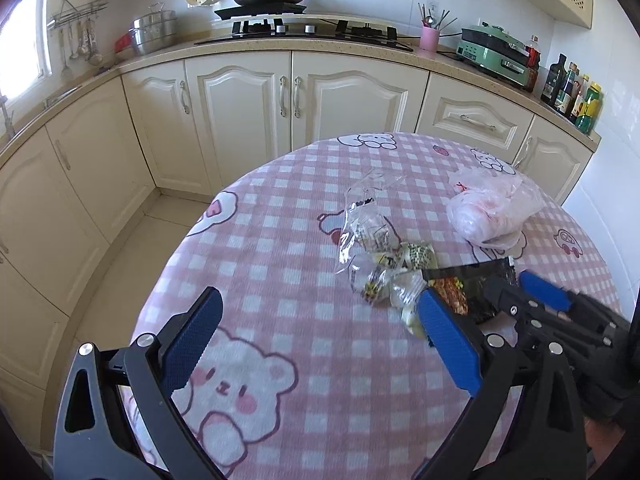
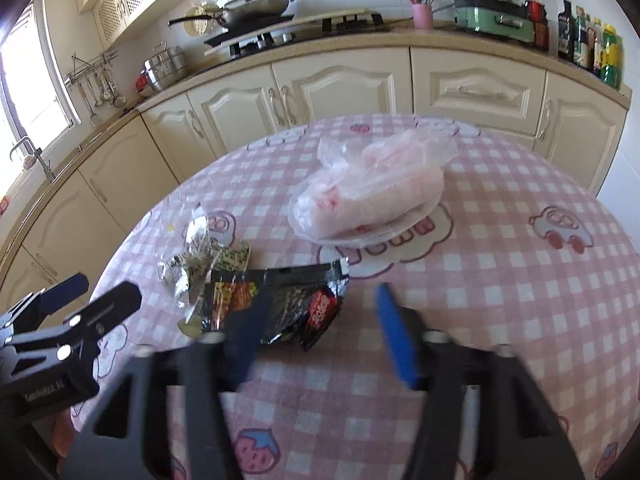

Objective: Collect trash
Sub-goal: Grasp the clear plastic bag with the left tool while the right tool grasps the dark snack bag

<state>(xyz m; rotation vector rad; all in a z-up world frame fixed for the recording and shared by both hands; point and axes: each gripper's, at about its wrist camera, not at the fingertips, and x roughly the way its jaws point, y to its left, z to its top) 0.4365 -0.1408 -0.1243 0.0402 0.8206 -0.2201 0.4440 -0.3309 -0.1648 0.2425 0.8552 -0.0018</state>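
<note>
A black snack wrapper lies on the pink checked tablecloth. My right gripper is open, with its blurred fingers on either side of the wrapper's near end and no pad seen pressing on it. Crumpled clear and silver wrappers lie just left of it. In the left wrist view the same clear wrappers and the black wrapper lie ahead and to the right. My left gripper hangs wide open over bare cloth, holding nothing. The right gripper reaches in from the right.
A pale pink plastic bag rests on a white plate further back on the table. The table's left edge drops to the tiled floor. Cream cabinets and a counter with a hob, a wok and bottles run behind.
</note>
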